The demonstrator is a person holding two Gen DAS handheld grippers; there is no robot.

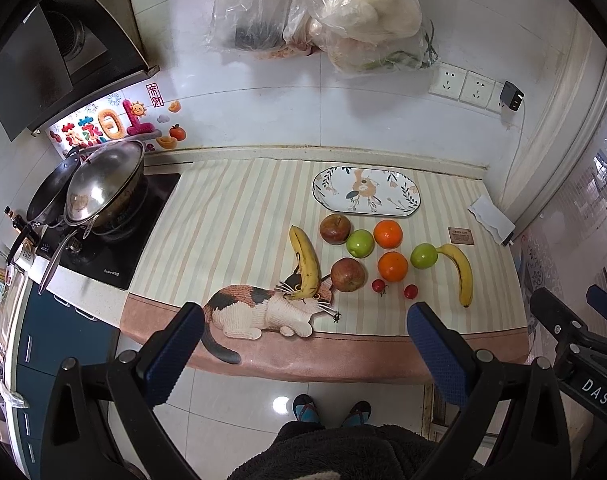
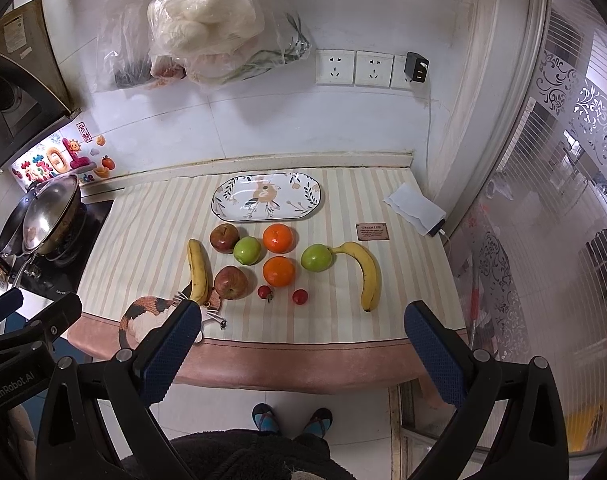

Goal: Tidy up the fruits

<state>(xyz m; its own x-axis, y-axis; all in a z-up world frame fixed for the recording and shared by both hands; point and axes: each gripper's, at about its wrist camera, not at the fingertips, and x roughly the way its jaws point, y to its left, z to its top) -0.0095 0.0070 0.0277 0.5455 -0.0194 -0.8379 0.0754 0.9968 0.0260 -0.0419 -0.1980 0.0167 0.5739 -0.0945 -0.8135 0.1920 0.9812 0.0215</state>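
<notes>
Plate (image 2: 315, 196): oval, floral, empty, at back of bench.
Bananas: yellow; one (image 2: 198, 270) left of cluster, one (image 2: 367, 272) at right, stem touching a green apple (image 2: 316, 258).
Apples: two red (image 2: 223, 238) (image 2: 231, 282), second green (image 2: 247, 251) between.
Oranges (image 2: 278, 239) (image 2: 278, 271): centre, one behind the other.
Cherry tomatoes (image 2: 264, 291) (image 2: 300, 296): nearest front edge.

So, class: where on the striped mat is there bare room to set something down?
Free: the stripes between the stove and the left banana, and the empty plate. Crowded: the fruit cluster between both bananas, below the plate.

Fruit cluster (image 2: 263, 260) blocks the near approach to plate (image 2: 223, 210)
</notes>
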